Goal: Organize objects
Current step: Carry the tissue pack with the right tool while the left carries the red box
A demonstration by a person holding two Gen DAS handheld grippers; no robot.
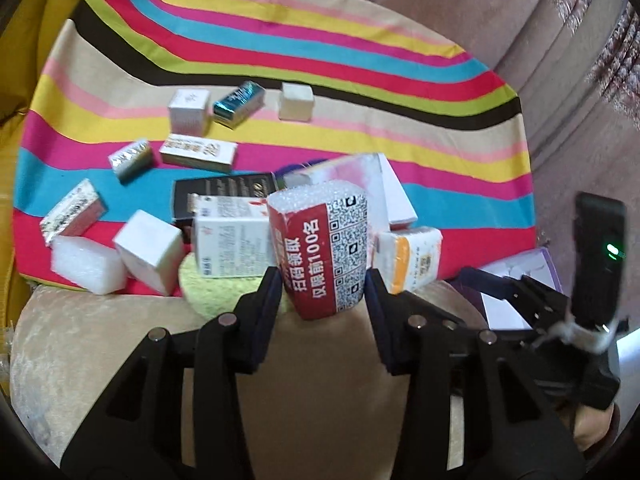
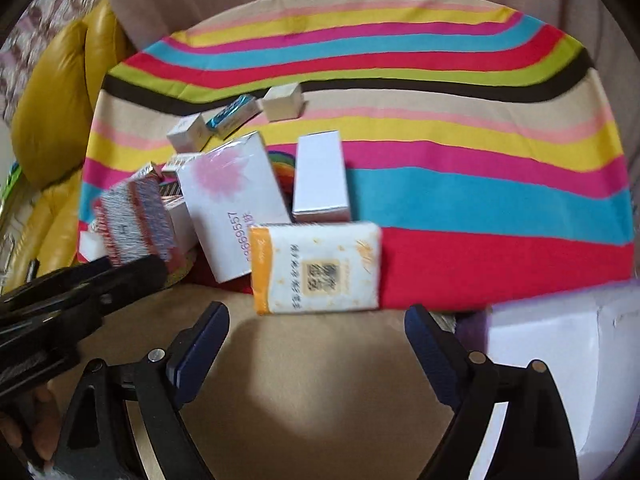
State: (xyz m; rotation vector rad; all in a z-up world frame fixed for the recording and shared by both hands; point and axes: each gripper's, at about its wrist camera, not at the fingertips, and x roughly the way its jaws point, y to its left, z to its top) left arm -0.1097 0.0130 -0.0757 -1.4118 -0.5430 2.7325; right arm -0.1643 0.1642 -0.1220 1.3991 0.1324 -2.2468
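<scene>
While the left gripper [image 1: 323, 286] pinches the red tissue pack [image 1: 320, 248] by its lower end, lifting it clear of the heap for sorting, the right gripper [image 2: 316, 344] hangs wide open and empty just short of the orange tissue pack [image 2: 316, 268] lying on the striped cloth [image 2: 480, 200], likely its next pick.

Black box [image 1: 224, 196] mostly hidden behind cartons, white box [image 2: 560, 360] cut off (right edge), small print blurred
</scene>
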